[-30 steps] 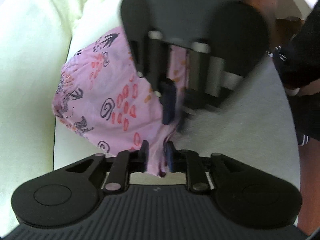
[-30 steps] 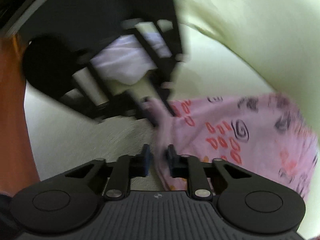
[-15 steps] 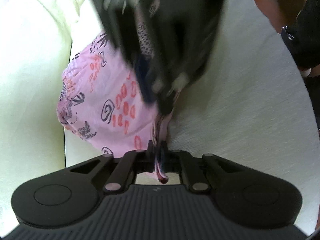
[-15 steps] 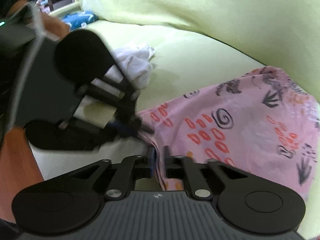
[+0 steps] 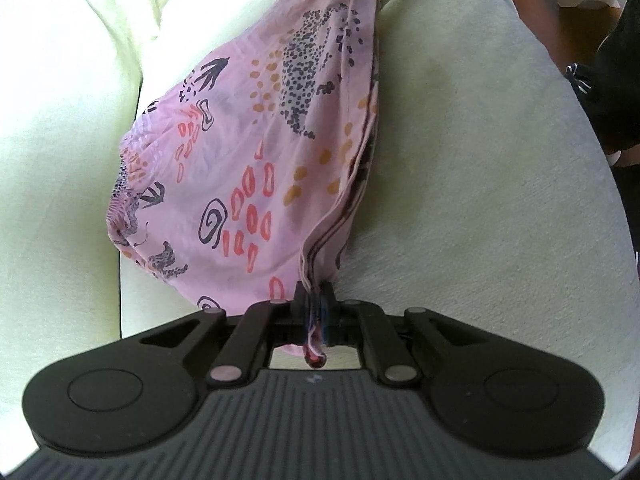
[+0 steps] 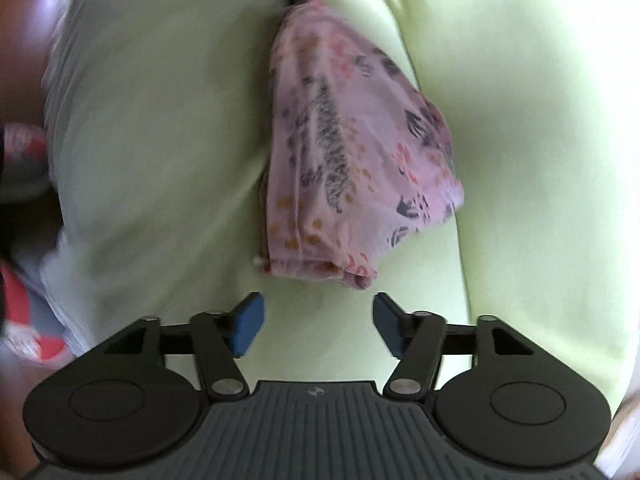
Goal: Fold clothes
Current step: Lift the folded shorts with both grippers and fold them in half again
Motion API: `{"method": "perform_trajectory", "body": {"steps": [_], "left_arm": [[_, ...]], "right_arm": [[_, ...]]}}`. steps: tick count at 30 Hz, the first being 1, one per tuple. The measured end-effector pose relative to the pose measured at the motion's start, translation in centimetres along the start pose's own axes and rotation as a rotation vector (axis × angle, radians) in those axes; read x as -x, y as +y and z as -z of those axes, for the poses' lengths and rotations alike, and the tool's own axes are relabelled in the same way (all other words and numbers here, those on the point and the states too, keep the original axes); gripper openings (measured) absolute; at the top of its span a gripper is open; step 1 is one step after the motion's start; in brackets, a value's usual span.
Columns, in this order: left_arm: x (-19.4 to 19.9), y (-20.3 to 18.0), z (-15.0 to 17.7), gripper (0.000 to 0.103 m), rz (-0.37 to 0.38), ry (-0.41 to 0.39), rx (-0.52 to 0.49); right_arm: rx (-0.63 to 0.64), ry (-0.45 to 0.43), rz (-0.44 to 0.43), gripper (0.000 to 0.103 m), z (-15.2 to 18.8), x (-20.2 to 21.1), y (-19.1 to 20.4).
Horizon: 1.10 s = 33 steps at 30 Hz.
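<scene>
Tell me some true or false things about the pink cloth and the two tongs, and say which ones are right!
1. The left tongs are pinching an edge of the pink cloth. True.
2. The right tongs are squeezing the cloth too. False: their jaws have just been opening, they stand wide apart, and nothing is between them.
3. The cloth lies on a pale green cushion. True.
4. The cloth is plain pink with no pictures. False: it has spirals, red ovals and spotted animals on it.
5. In the right wrist view, the cloth's near edge lies just ahead of the blue pads. True.
</scene>
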State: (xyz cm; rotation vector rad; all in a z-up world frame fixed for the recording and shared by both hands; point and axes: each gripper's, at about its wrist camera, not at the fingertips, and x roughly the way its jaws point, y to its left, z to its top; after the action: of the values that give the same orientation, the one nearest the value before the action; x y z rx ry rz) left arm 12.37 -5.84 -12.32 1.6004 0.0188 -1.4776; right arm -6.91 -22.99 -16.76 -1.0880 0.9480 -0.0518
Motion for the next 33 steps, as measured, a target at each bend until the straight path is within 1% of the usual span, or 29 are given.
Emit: {"method": "perform_trajectory", "body": {"steps": [2,4,7,10,12,14,16,18,19,21,24,27,30,32,33], "left_arm": [[0.0,-0.1,0.0,0.005,0.001,0.000,-0.009],[0.0,-0.2,0.0,0.005,0.003,0.001,-0.017],[-0.1,-0.2,0.0,0.003,0.002,0.002,-0.011],[-0.1,-0.4,0.0,0.001,-0.003,0.003,-0.012],[-0.1,-0.5,0.0,0.001,-0.007,0.003,-0.013],[-0.2,-0.6,0.0,0.001,-0.010,0.004,-0.014],[-0.1,-0.5,0.0,0.002,-0.008,0.004,-0.019],[-0.1,-0.2,0.0,0.002,0.002,0.005,-0.015],[0.0,0.0,0.0,0.002,0.009,0.007,-0.012],[0.2,0.4,0.0,0.002,0.032,0.014,0.004],[1.0,0.8,-0.2,0.002,0.076,0.017,0.043],[2.6,0.3,-1.0,0.002,0.115,0.000,0.072],[4.0,-0.1,-2.0,0.002,0.157,-0.009,0.103],[4.8,-0.3,-2.7,0.002,0.186,-0.012,0.127],[5.1,0.2,-2.9,0.002,0.198,-0.012,0.141]], "right_arm": [[0.079,-0.066,0.032,0.065,0.7,-0.9,0.7],[0.148,-0.139,0.073,0.066,1.1,-1.4,1.3],[0.238,-0.237,0.131,0.064,1.5,-1.7,2.1],[0.303,-0.313,0.171,0.062,1.7,-2.3,2.5],[0.330,-0.346,0.179,0.056,1.6,-2.8,2.5],[0.365,-0.353,0.155,0.034,1.6,-2.6,2.7],[0.377,-0.336,0.082,0.015,1.6,-2.5,2.5],[0.351,-0.327,0.039,0.013,1.3,-2.7,2.0],[0.311,-0.314,0.000,0.009,0.8,-2.5,0.9],[0.257,-0.293,-0.059,0.008,0.1,-2.4,-0.7],[0.233,-0.284,-0.133,0.008,0.1,-1.8,-2.3],[0.215,-0.269,-0.226,0.008,0.6,-0.6,-3.4],[0.183,-0.250,-0.335,0.008,1.0,0.7,-4.6],[0.158,-0.225,-0.430,0.008,1.1,1.1,-5.6],[0.132,-0.220,-0.467,0.008,1.1,1.2,-6.5]]}}
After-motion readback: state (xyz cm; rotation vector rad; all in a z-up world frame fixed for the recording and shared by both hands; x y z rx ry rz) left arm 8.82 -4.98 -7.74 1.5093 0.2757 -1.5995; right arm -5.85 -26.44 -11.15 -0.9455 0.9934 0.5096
